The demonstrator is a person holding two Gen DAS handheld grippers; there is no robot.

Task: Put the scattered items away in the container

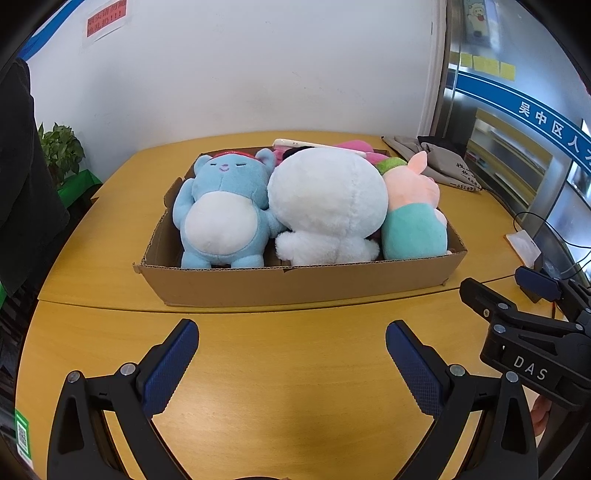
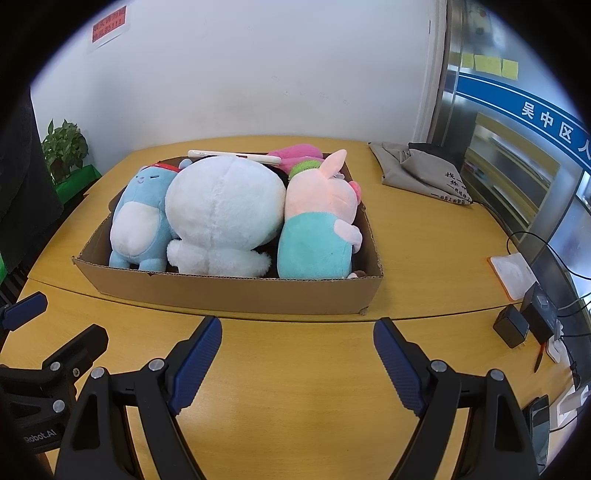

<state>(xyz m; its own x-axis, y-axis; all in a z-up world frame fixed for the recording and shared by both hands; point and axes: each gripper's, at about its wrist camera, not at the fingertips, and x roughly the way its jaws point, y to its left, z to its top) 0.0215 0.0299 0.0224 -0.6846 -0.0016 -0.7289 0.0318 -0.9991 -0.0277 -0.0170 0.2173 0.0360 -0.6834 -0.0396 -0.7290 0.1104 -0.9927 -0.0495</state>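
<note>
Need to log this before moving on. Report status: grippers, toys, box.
Left gripper open, empty. Right gripper open, empty, both short of the cardboard box. Blue plush, white plush, pink pig plush in box. Nothing blocking.

The white plush [image 1: 328, 199] hides most of the toys behind it; the red notice [image 1: 106, 22] is too blurred to read.

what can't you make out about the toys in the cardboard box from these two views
- Big white plush toy: its face, both views; it shows only its back.
- Pink and green plush items: their shape, both views; the white toy and the pink pig plush cover them.
- Brown cardboard box: its floor, both views; toys and the near wall hide it.
</note>
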